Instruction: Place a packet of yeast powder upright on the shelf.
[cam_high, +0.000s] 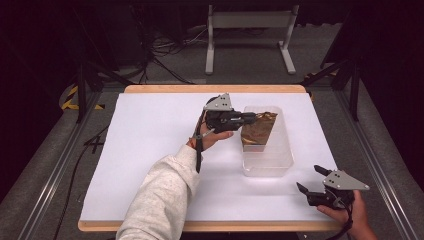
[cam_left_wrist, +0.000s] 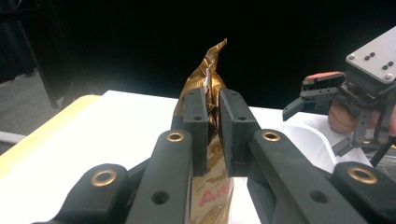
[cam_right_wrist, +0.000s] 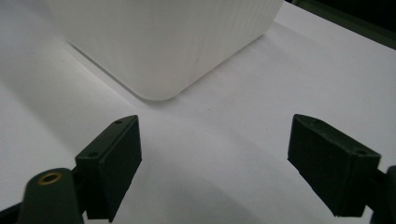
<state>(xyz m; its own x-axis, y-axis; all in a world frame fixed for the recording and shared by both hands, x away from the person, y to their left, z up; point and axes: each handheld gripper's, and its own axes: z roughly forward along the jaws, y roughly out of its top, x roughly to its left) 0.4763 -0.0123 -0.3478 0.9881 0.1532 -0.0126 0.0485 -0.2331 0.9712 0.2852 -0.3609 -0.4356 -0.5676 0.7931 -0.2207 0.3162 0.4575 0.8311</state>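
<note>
Both pads (cam_left_wrist: 198, 126) (nearly closed) on gold packet (cam_left_wrist: 210, 81)

**Black grippers, grey plates, one pale sleeve**

The left gripper (cam_high: 256, 117) and right gripper (cam_high: 311, 181) are black, with brass-coloured rivets at the linkage joints and rectangular black pads. Each carries a grey three-cornered plate with dark screws. A black cable trails from each. The left arm wears a light speckled sleeve (cam_high: 162, 195).

Left tool (cam_high: 252, 117) nearly closed, arm outstretched; right tool (cam_high: 310, 180) wide open, hand low.
</note>
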